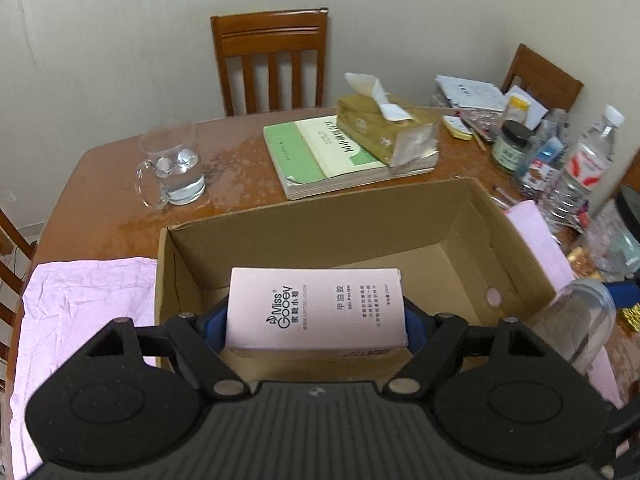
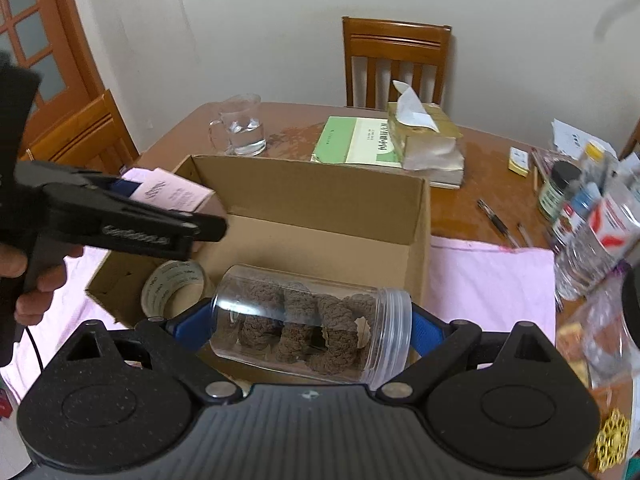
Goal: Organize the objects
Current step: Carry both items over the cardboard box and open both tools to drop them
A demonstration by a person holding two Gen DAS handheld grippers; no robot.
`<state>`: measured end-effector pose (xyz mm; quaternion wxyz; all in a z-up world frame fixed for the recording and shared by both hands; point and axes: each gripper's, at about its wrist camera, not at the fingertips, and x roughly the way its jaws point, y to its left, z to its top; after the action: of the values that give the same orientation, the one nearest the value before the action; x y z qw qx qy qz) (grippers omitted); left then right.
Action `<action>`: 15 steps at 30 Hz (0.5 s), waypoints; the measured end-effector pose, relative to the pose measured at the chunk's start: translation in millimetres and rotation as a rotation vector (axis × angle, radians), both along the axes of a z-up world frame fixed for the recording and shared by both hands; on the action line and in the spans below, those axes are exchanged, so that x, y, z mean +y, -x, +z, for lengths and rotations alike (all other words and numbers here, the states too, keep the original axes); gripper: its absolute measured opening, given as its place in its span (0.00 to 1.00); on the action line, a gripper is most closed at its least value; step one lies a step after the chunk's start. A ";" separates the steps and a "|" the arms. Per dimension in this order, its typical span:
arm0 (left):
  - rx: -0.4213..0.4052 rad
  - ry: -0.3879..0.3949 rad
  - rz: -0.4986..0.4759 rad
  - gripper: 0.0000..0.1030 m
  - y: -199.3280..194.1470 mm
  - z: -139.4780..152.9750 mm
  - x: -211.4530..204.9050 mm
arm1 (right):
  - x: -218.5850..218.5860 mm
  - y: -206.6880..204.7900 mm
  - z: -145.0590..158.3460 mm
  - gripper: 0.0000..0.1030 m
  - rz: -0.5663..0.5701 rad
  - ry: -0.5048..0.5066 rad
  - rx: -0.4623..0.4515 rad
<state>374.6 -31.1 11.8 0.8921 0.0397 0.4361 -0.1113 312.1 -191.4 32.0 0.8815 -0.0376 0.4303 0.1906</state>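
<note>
My left gripper (image 1: 316,320) is shut on a pink nail-polish box (image 1: 316,308) and holds it above the near left part of an open cardboard box (image 1: 320,216). The pink box also shows in the right wrist view (image 2: 172,192). My right gripper (image 2: 312,324) is shut on a clear plastic jar (image 2: 312,322) of brown lumps, held sideways over the near edge of the cardboard box (image 2: 328,192). The jar also shows in the left wrist view (image 1: 580,324). A roll of tape (image 2: 174,286) lies inside the box.
A pink cloth (image 1: 80,312) lies under the box on the brown table (image 1: 100,184). Behind it stand a glass mug of water (image 1: 176,168), a green book (image 1: 320,156) with a tissue pack (image 1: 384,128) on it. Bottles and jars (image 1: 560,160) crowd the right side. Wooden chairs (image 1: 272,60) surround the table.
</note>
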 end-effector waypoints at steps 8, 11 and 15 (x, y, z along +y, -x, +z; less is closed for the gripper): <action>0.039 -0.007 0.078 0.94 -21.6 -16.8 11.6 | 5.6 -33.9 -16.7 0.96 0.023 0.007 0.037; 0.045 -0.009 0.084 0.94 -22.6 -17.0 15.5 | 10.1 -42.6 -20.9 0.96 0.033 0.014 0.042; 0.035 -0.020 0.087 0.94 -20.4 -13.4 19.4 | 16.4 -53.4 -25.1 0.97 0.046 0.020 0.037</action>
<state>395.0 -11.7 -1.6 0.8880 0.0275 0.4539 -0.0686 365.5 -175.0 6.9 0.8684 -0.0527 0.4473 0.2074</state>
